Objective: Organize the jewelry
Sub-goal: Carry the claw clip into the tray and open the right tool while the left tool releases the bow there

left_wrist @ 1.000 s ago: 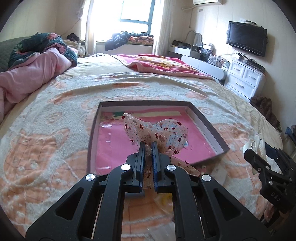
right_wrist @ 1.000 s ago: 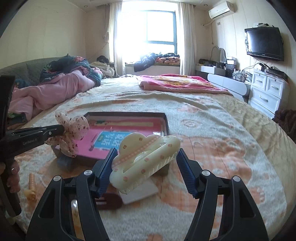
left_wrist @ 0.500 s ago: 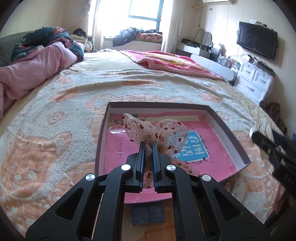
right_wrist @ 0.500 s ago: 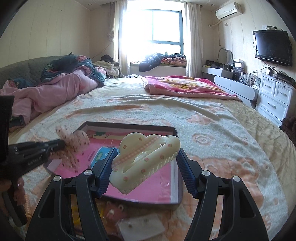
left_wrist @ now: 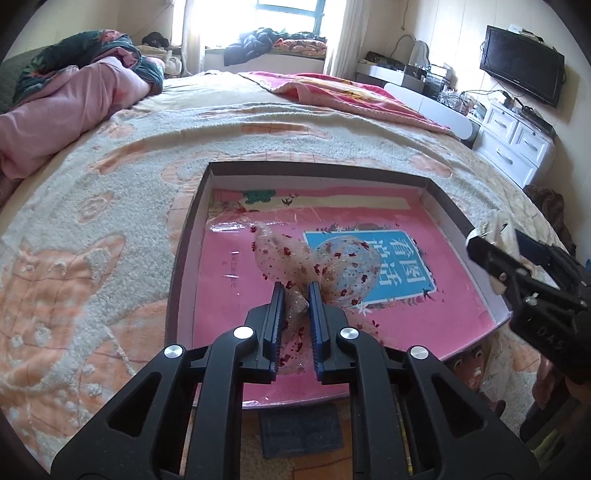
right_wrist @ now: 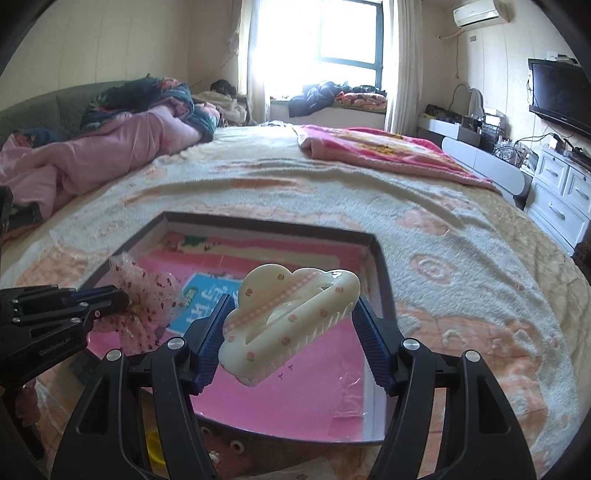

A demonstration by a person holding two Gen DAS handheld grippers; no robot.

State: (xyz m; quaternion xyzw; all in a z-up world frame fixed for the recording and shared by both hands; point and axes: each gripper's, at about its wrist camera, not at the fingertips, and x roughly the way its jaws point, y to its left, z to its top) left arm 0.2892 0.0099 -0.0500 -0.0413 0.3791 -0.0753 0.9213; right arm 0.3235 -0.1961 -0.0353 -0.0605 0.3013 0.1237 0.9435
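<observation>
My left gripper (left_wrist: 296, 295) is clamped on the knot of a sheer organza hair bow (left_wrist: 317, 262) dotted with red flecks, its 2 loops fanned out over the open box lid (left_wrist: 184, 258) on the bed. My right gripper (right_wrist: 291, 317) grips a cream cloud-shaped claw clip (right_wrist: 288, 317) with small pink dots and a pink checked stripe, pinched at both ends between the blue-padded fingers (right_wrist: 212, 332), tilted and held above the lid's near right part.

A pink picture book (left_wrist: 369, 321) under glossy plastic fills the dark-rimmed lid; its blue label (left_wrist: 384, 266) carries large white Chinese characters, seen at an angle from the left wrist camera. The side of the right gripper bears raised letters that look like "DAS"; the left one has a small printed word too blurred to read.

The lid rests on a cream bedspread (right_wrist: 461, 236) patterned with peach shapes. A small dark blue pad (left_wrist: 301, 428) lies just in front of the lid. Further back lie a crumpled pink duvet (right_wrist: 92, 158) at left and a folded pink-and-yellow blanket (right_wrist: 376, 147). A bright window (right_wrist: 325, 33) lights the room; a wall-mounted television (right_wrist: 561, 96), a white chest of drawers (right_wrist: 561, 188) and an air conditioner (right_wrist: 480, 13) line the right wall.
</observation>
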